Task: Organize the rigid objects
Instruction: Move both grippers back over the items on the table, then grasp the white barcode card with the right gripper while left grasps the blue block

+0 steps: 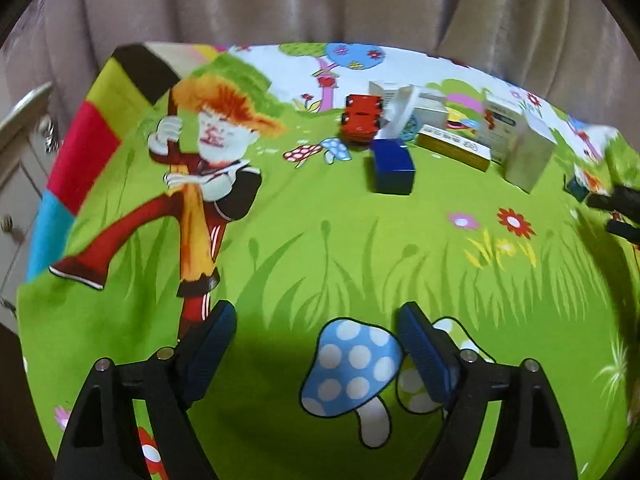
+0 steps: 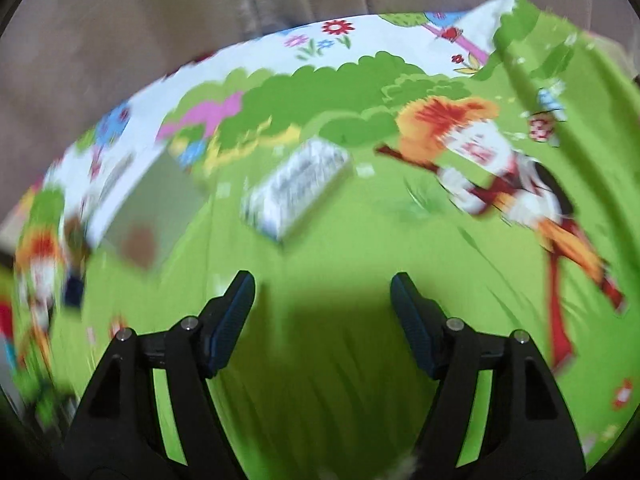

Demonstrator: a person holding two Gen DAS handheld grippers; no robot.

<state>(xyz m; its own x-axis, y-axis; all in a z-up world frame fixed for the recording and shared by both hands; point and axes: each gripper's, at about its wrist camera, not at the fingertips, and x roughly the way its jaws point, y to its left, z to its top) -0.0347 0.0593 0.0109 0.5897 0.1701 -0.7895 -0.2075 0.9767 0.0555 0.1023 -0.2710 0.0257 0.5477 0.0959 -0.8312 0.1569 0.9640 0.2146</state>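
Our left gripper [image 1: 316,344] and right gripper [image 2: 322,312] both gape, holding nothing. We see a blurred white box [image 2: 298,188] lying just ahead of the right, long axis running near-left to far-right.

Toy car [image 1: 361,119] left of upright cartons [image 1: 516,140] on the cloth [image 1: 320,240], small box [image 1: 392,168] just before them.

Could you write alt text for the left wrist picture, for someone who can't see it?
An open left gripper hovers over a green cartoon cloth. Far ahead sits a cluster of small boxes, a blue box nearest and a red toy car behind it.
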